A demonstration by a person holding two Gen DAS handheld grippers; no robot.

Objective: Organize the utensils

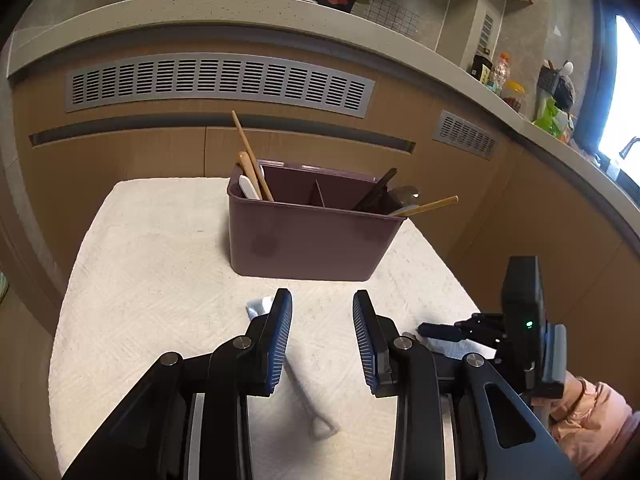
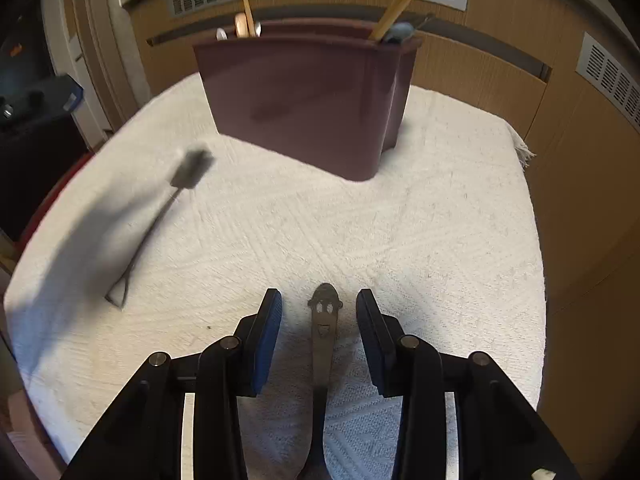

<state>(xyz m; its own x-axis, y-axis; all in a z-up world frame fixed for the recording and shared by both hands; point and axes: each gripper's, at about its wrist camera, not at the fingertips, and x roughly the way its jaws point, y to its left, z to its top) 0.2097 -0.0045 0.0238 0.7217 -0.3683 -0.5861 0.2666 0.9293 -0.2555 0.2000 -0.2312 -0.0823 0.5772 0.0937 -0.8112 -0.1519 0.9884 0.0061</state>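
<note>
A purple utensil caddy (image 1: 312,236) stands on the white cloth, holding chopsticks and spoons in its left and right compartments; it also shows in the right wrist view (image 2: 308,96). My left gripper (image 1: 322,312) is open above the cloth, with a white spoon (image 1: 308,404) lying under its left finger. My right gripper (image 2: 319,308) is open, its fingers either side of a metal utensil handle with a smiley face (image 2: 323,320) lying on the cloth. The white spoon also lies to the left in the right wrist view (image 2: 160,216), blurred. The right gripper shows at the right in the left wrist view (image 1: 448,330).
The white cloth (image 1: 160,280) covers a small table in front of wooden cabinet doors with vent grilles (image 1: 220,80). A countertop above carries bottles and jars (image 1: 500,76). The cloth's right edge (image 2: 528,152) drops off beside the cabinets.
</note>
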